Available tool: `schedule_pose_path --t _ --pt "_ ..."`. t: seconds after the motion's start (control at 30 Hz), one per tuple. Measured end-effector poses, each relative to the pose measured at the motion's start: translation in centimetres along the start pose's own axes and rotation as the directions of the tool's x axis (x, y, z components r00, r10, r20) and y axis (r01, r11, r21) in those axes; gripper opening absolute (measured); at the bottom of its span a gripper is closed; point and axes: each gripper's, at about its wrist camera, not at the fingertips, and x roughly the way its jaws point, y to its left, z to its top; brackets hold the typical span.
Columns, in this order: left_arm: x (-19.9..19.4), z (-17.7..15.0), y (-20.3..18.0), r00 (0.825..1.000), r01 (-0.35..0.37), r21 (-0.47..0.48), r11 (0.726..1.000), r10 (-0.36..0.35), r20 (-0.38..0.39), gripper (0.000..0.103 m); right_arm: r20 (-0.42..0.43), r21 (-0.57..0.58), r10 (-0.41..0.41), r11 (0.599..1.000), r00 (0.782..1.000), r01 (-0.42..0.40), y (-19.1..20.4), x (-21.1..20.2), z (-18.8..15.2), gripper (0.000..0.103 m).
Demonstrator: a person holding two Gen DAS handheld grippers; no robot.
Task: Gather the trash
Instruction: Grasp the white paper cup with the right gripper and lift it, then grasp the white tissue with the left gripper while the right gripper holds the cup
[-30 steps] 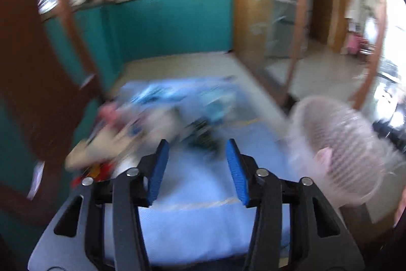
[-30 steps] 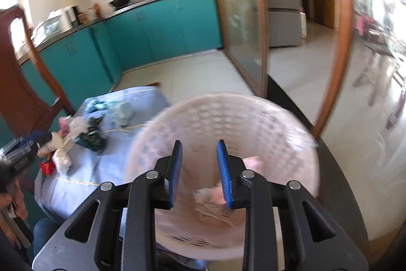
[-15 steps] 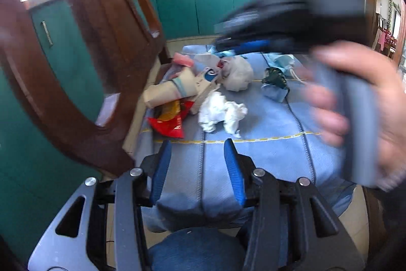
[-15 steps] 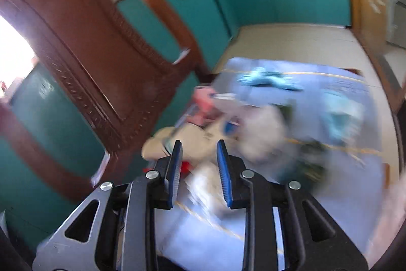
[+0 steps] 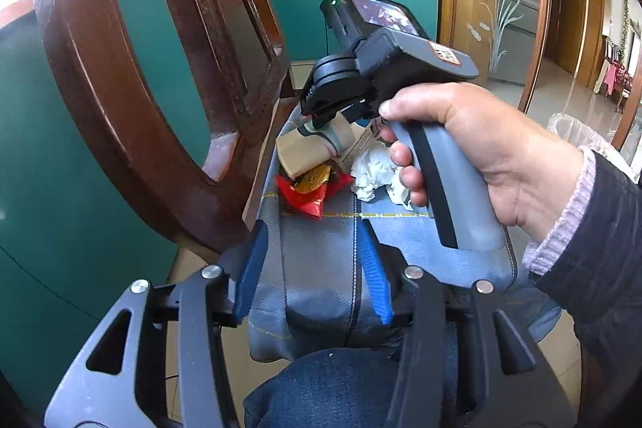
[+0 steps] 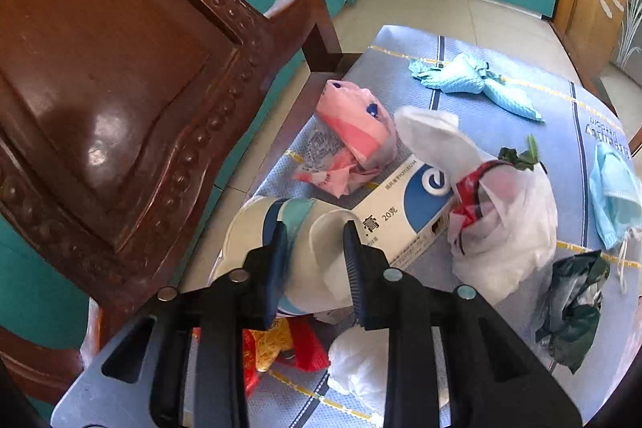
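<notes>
Trash lies on a blue cloth (image 6: 501, 107) over a small table. My right gripper (image 6: 315, 251) is open, its fingers either side of a crushed paper cup (image 6: 309, 255); whether the pads touch it I cannot tell. Beside the cup lie a white-and-blue box (image 6: 409, 203), a pink wrapper (image 6: 357, 135), a white plastic bag (image 6: 501, 227), a red snack packet (image 6: 281, 347) and crumpled tissue (image 6: 357, 368). My left gripper (image 5: 313, 271) is open and empty over the cloth's near edge. It sees the right gripper (image 5: 333, 111) above the cup (image 5: 313, 147).
A carved wooden chair (image 6: 120, 87) stands close on the left. Blue cloths (image 6: 469, 79), a face mask (image 6: 614, 195) and a dark wrapper (image 6: 573, 307) lie farther on the cloth. A pale mesh basket (image 5: 582, 139) stands at the right. Teal cabinets are behind.
My right gripper has swung from the basket to the trash pile and come down around the paper cup. The left gripper has turned left and steadied toward the pile.
</notes>
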Motion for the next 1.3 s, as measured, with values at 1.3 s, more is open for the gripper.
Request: schedule_pose_path --t 1.3 --pt "14.7 6.1 -8.9 0.977 0.068 0.089 0.994 -0.048 -0.206 0.045 0.280 0.195 -0.130 0.978 0.951 0.077 -15.2 -21.3 -17.2 0.023"
